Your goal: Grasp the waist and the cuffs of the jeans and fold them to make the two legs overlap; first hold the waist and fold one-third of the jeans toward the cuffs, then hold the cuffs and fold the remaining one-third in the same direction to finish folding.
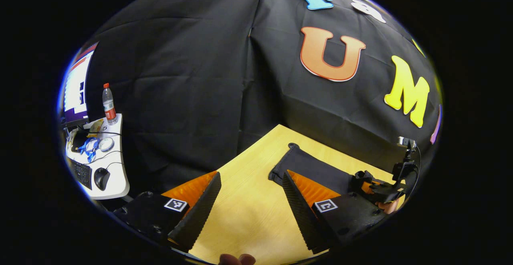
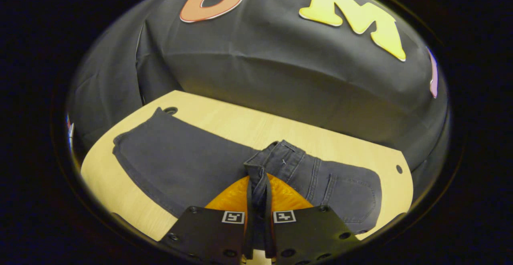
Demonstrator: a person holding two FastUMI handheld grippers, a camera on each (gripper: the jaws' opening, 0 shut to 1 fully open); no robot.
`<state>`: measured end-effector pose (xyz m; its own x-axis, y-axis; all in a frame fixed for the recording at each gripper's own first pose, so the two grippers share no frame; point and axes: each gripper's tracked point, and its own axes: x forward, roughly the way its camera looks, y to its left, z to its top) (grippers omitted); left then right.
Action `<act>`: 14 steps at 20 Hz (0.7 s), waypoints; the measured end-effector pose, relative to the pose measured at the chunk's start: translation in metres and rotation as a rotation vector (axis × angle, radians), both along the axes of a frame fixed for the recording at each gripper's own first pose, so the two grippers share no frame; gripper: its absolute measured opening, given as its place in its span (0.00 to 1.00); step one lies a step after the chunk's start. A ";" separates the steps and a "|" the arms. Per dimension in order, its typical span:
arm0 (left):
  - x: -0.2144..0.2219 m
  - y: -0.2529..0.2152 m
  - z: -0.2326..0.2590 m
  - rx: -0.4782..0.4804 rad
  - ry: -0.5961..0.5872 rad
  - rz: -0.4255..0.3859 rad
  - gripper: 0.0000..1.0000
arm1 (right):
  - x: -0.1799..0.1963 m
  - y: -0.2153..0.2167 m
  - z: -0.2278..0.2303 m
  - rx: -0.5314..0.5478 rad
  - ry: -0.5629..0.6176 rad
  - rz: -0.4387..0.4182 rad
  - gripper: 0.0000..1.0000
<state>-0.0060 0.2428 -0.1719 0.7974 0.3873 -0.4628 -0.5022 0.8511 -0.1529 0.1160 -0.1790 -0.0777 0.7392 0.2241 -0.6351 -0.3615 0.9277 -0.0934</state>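
The dark jeans (image 2: 180,160) lie flat on the yellow tabletop (image 2: 248,124). The right claw (image 2: 259,193) pinches the waist. The left claw (image 1: 250,195) is wide open over bare wood. A bottle (image 1: 108,104), keyboard (image 1: 81,173) and mouse (image 1: 101,177) sit on a side desk (image 1: 116,168).

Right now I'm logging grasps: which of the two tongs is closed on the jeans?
The right tongs, pinching the jeans at the waist fold; the left tongs gape open over bare table.

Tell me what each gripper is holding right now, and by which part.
The right gripper is shut on the jeans, pinching the waist edge, already folded over toward the cuffs. The left gripper is open over the table, holding nothing.
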 end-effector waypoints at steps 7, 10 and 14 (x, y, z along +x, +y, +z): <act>0.042 0.001 -0.033 -0.122 0.056 0.009 0.99 | -0.047 0.021 -0.012 0.101 0.104 0.138 0.77; 0.067 -0.020 -0.061 -0.397 0.115 0.038 0.99 | -0.064 0.002 0.023 0.145 0.088 0.166 0.96; 0.102 -0.023 -0.103 -0.725 0.179 0.157 1.00 | -0.077 -0.042 0.070 0.188 0.050 0.164 0.96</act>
